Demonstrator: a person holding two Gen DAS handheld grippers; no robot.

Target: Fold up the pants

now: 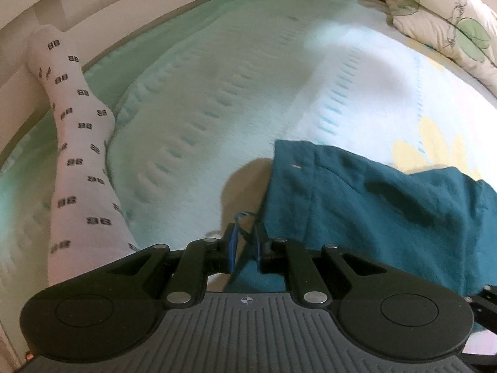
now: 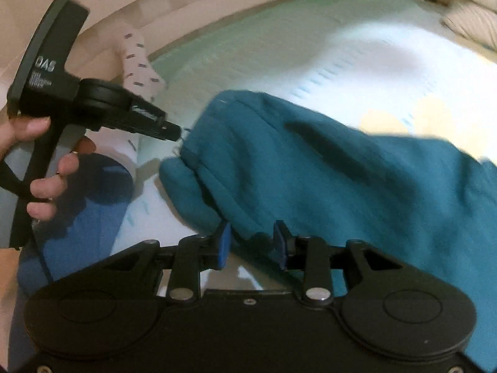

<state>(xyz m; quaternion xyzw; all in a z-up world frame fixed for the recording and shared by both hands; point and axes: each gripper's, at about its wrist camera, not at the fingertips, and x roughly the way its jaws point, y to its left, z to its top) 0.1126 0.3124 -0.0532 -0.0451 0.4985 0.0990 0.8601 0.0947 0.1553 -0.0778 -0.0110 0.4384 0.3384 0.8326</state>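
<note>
The teal pants [image 1: 372, 199] lie bunched on the bed, to the right in the left wrist view and across the middle in the right wrist view [image 2: 341, 171]. My left gripper [image 1: 245, 245] has its blue pads a narrow gap apart, with a thin teal thread of the pants between them at the fabric's left edge. It also shows from the side in the right wrist view [image 2: 177, 132], tips at the pants' edge. My right gripper [image 2: 252, 242] is open, its pads either side of a fold of the pants' near edge.
The bed has a pale green and white cover [image 1: 233, 93] with yellow shapes. A white patterned sock-like leg [image 1: 80, 143] lies along the left edge by the bed rail. A floral pillow [image 1: 450, 21] sits at the far right. A hand [image 2: 46, 168] holds the left gripper.
</note>
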